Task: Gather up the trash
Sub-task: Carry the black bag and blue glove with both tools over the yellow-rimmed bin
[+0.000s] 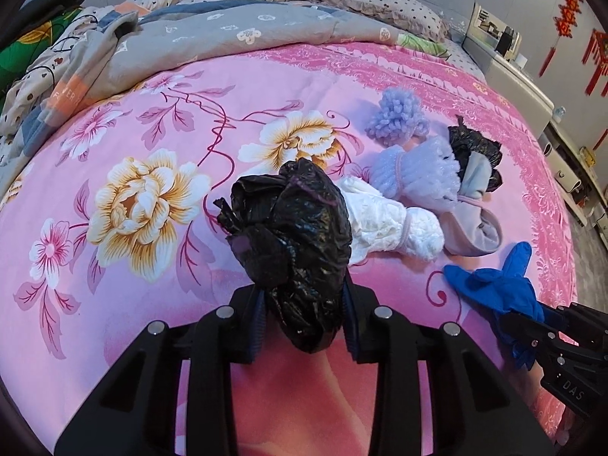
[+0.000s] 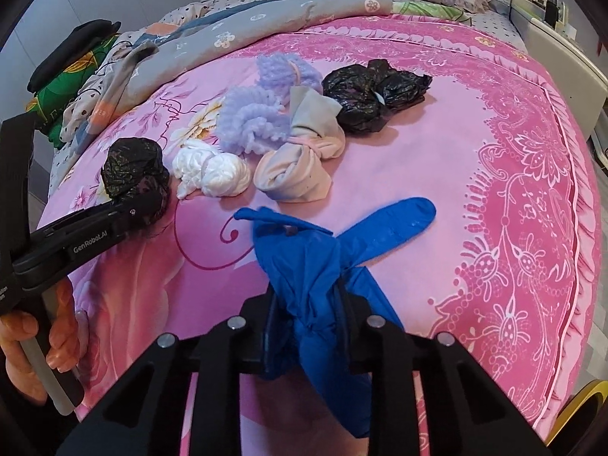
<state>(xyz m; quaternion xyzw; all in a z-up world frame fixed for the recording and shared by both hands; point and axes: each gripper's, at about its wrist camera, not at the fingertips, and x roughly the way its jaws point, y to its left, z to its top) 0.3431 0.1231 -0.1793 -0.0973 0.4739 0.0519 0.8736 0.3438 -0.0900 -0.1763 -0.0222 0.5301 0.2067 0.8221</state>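
Left wrist view: our left gripper [image 1: 304,315] is closed on a crumpled black bag [image 1: 294,235], jaws pinching its lower end, bulk of the wad standing above the pink bedspread [image 1: 133,304]. Just beyond it lie a white wad [image 1: 387,224], a purple fringe bundle [image 1: 414,171], a grey cloth bundle [image 1: 475,224] and a second black bag [image 1: 471,144]. Grip looks deep enough; we judge a straight lift best, so the loose tail does not drag the white wad.

Right wrist view: our right gripper [image 2: 315,326] is clamped on a blue glove [image 2: 311,266], one glove finger splayed forward over the bedspread [image 2: 456,171], cuff hanging below the jaws. Remaining pieces sit in a cluster ahead and to the left: white wad [image 2: 212,174], grey cloth bundle [image 2: 296,174], purple fringe bundle [image 2: 254,121], second black bag [image 2: 372,95]. Open room lies to the right and front of the glove; bed edge is near at lower right. No bin is identifiable in either view.
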